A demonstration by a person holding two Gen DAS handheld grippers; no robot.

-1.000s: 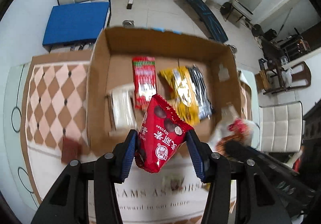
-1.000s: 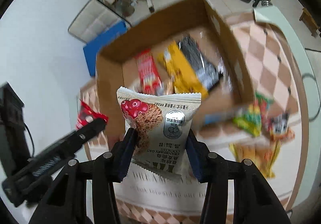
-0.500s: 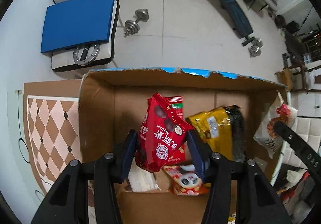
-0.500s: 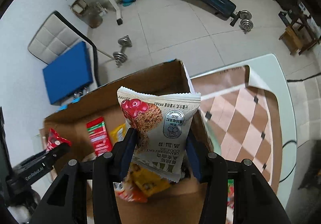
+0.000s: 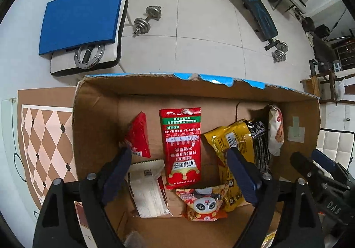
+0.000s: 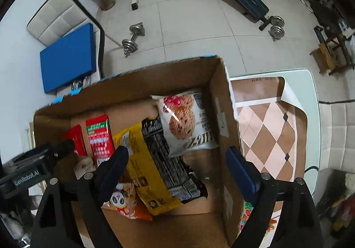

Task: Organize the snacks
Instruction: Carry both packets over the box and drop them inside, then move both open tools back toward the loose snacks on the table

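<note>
Both my grippers, left (image 5: 179, 172) and right (image 6: 177, 168), are opening, nothing between them, to drop snacks into the box (image 5: 213, 97).

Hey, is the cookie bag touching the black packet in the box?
Touching. In the right wrist view the cookie bag lies with its lower left edge overlapping the top of the black packet, no gap between them, inside the box.
</note>
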